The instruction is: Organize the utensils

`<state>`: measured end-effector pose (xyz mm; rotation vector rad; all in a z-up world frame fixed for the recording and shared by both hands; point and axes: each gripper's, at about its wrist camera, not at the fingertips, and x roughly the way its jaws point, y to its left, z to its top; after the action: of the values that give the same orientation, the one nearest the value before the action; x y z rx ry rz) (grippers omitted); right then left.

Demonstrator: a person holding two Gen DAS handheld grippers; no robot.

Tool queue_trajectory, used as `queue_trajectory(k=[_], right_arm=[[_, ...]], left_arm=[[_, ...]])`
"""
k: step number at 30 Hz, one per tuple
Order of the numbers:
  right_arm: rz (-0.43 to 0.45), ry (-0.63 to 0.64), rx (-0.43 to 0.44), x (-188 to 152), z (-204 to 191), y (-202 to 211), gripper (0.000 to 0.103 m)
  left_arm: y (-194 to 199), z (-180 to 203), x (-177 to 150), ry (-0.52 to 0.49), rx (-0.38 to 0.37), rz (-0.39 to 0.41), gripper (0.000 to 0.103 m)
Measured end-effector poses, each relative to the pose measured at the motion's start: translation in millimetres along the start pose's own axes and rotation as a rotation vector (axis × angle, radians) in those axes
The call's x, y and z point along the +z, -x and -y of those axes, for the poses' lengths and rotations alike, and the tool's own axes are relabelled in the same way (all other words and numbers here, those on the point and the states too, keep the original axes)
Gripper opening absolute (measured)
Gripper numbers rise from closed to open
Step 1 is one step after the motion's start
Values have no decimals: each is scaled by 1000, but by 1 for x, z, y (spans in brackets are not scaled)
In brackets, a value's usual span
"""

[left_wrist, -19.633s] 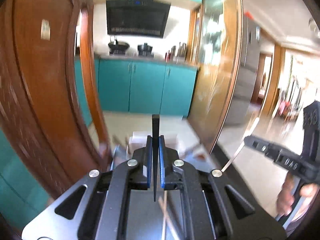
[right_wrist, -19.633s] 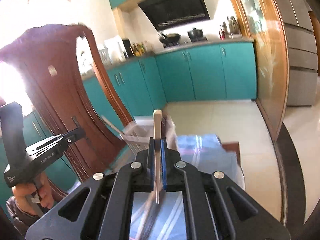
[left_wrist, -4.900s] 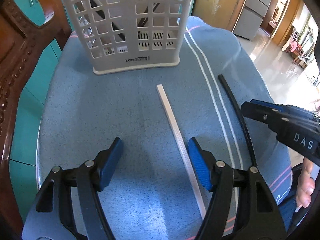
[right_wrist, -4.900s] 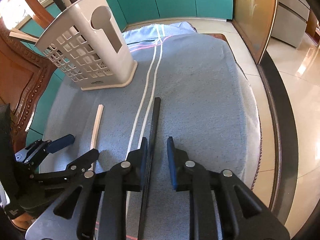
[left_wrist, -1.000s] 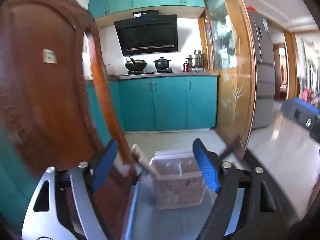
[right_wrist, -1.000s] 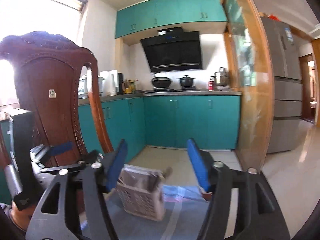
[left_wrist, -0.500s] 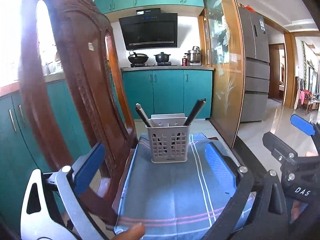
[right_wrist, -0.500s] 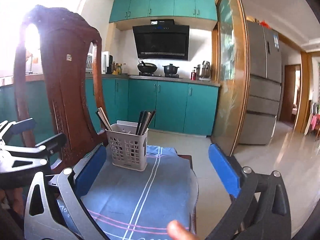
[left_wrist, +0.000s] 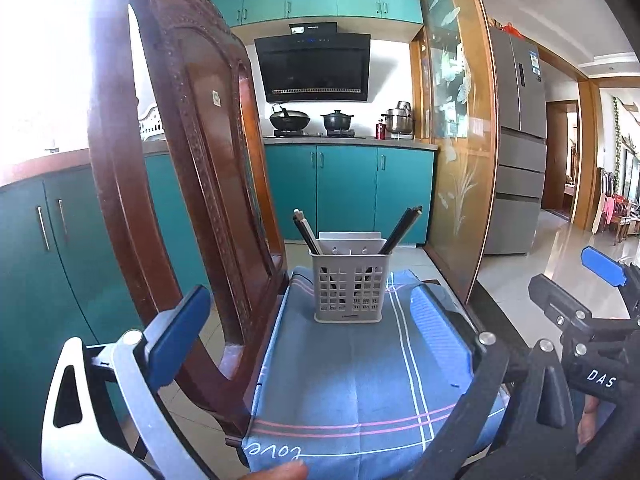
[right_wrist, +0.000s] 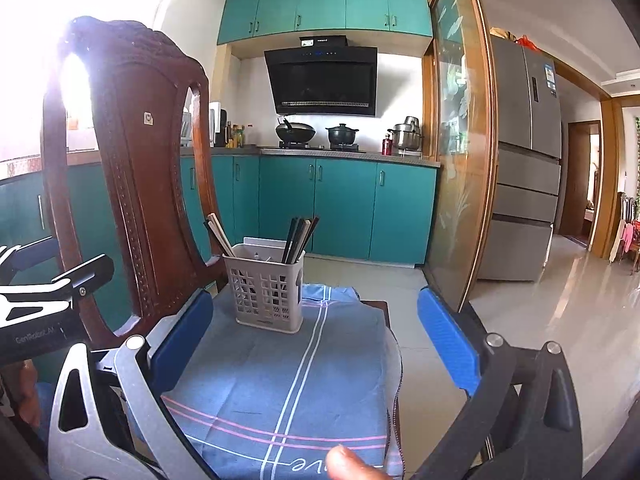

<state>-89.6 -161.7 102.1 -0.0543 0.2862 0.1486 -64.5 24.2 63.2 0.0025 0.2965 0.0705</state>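
chopsticks [left_wrist: 308, 229] stand in the gray basket [left_wrist: 351, 286], some leaning left and some [left_wrist: 402, 227] leaning right. basket sits at the far end of the blue cloth [left_wrist: 352, 376], next to a brown chair [left_wrist: 192, 184]. left gripper [left_wrist: 308, 330] is spread wide and holds nothing. right gripper [right_wrist: 316, 340] is spread wide too, holding nothing.

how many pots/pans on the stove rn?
2 on the stove: a black wok on the left burner and a lidded dark pot on the right burner. A steel pot stands off the stove, on the counter to the right.
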Motion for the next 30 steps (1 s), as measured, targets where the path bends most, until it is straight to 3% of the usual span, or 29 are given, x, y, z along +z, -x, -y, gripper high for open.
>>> queue_trajectory(k=[30], right_arm=[[2,-9,0,-1,0,1,100]], left_arm=[[0,9,-1,-24,-17,-18,100]])
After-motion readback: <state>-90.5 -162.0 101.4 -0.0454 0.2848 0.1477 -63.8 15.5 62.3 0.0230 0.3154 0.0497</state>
